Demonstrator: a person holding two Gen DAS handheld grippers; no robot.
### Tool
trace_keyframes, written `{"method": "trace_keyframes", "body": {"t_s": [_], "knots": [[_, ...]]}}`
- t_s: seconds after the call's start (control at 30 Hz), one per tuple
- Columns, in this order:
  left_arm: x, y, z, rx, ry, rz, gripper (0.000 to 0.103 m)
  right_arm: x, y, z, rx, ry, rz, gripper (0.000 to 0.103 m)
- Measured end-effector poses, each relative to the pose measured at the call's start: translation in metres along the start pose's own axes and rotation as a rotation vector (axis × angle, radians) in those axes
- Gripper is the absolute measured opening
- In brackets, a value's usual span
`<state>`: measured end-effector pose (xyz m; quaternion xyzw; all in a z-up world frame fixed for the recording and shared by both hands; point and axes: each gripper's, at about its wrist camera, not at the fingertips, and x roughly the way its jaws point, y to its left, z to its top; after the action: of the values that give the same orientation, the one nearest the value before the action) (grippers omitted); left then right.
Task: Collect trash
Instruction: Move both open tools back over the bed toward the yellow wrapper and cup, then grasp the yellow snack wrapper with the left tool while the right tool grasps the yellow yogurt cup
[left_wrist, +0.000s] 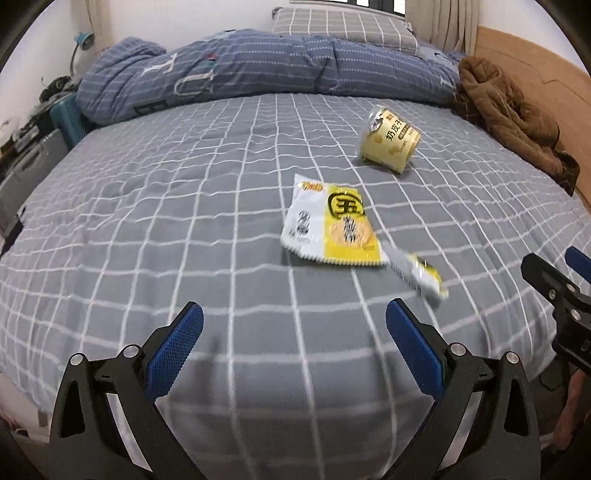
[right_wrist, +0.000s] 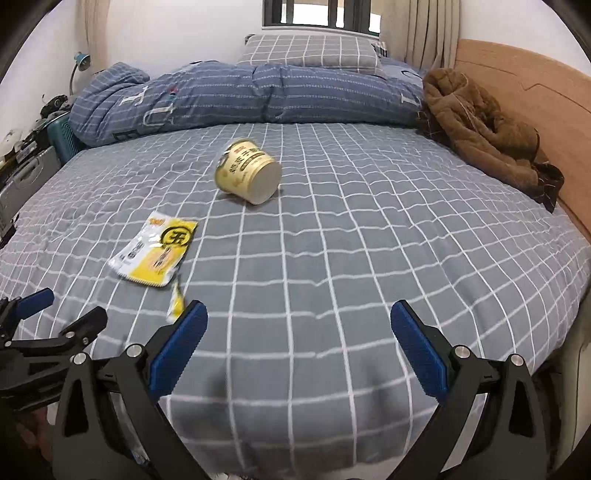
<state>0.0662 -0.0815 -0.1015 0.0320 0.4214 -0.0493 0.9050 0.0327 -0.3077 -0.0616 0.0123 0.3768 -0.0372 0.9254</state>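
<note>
Left wrist view shows the left gripper (left_wrist: 294, 345) spread wide and empty above the grid-patterned bed sheet (left_wrist: 147, 221), with a yellow-and-white snack wrapper (left_wrist: 328, 225) lying flat ahead and its torn strip (left_wrist: 417, 273) blurred beside it. A yellow paper cup (left_wrist: 389, 139) lies tipped on its side farther back, its print barely legible. Right wrist view has the right gripper (right_wrist: 299, 347) equally spread and empty, the strip partly hidden behind its left finger.

The right gripper (right_wrist: 299, 325) hung wide open above the bed (right_wrist: 369, 240). A yellow cup (right_wrist: 248, 176) lay tipped beyond it, a snack wrapper (right_wrist: 155, 253) to its left.
</note>
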Motion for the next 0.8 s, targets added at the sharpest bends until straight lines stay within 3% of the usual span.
{"method": "trace_keyframes", "body": {"t_s": [0.3, 0.6, 0.7, 0.8], "knots": [[0.042, -0.016, 0.039, -0.001, 0.008, -0.025, 0.097, 0.038, -0.008, 0.028, 0.009, 0.013, -0.008, 0.096], [0.084, -0.025, 0.054, 0.022, 0.059, -0.010, 0.097, 0.066, -0.008, 0.047, -0.009, 0.019, -0.013, 0.095], [0.095, -0.019, 0.057, 0.008, 0.089, -0.020, 0.089, 0.074, -0.008, 0.053, -0.007, 0.023, -0.010, 0.095], [0.105, -0.015, 0.060, -0.006, 0.127, -0.030, 0.073, 0.080, -0.007, 0.057, -0.007, 0.024, -0.007, 0.095]]}}
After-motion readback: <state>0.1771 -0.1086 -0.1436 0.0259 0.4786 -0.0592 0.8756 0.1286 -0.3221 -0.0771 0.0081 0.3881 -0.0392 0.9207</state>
